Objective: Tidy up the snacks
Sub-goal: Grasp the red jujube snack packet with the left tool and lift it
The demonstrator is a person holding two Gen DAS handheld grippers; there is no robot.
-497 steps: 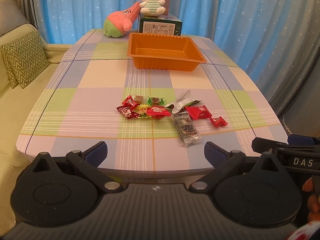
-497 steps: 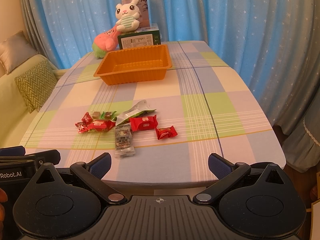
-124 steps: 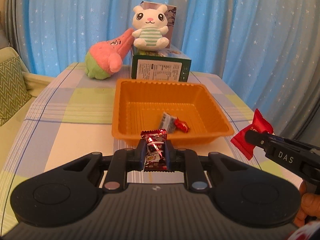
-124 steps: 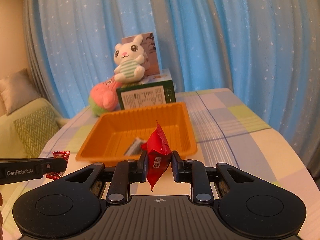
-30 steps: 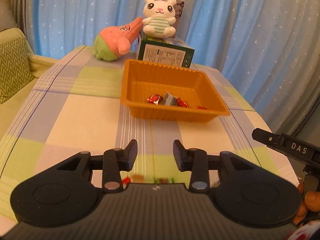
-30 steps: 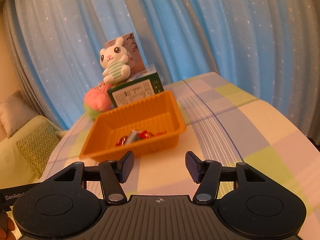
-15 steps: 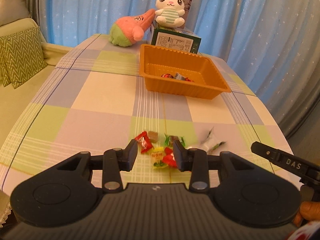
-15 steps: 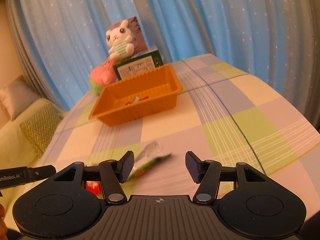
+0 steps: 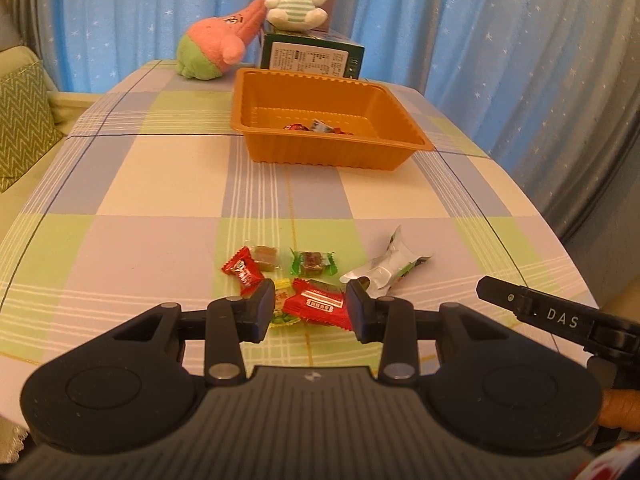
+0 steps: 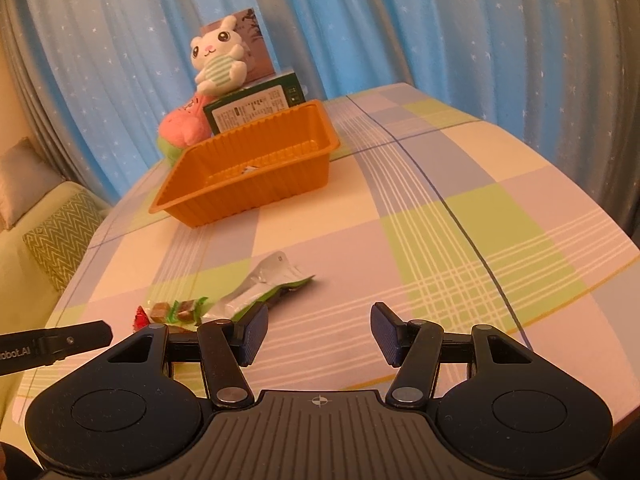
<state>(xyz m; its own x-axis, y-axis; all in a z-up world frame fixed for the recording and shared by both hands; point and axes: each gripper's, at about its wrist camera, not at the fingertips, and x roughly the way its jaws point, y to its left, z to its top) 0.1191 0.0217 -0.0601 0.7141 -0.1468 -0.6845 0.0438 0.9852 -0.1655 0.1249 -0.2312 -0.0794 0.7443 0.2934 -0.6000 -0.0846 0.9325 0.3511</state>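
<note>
L gripper (image 9: 310,310) open, jaws either side of a red wrapper (image 9: 316,306), not pinching. Around it: red candy (image 9: 243,271), 2 brown sweets, silver-green packet (image 9: 386,270), all near table front edge. Orange tray (image 9: 320,130) farther back w/ a few snacks inside; bare cloth between. R gripper (image 10: 318,334) open, empty, over clear cloth right of the packet.

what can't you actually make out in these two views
- Snacks in the orange tray: the left wrist view shows only their tops over the near wall; the right wrist view shows one scrap.
- Yellow candy, left wrist view: partly behind the left gripper finger and the red packet.
- Print on the green box: too small.
- Red candy, right wrist view: mostly hidden.
</note>
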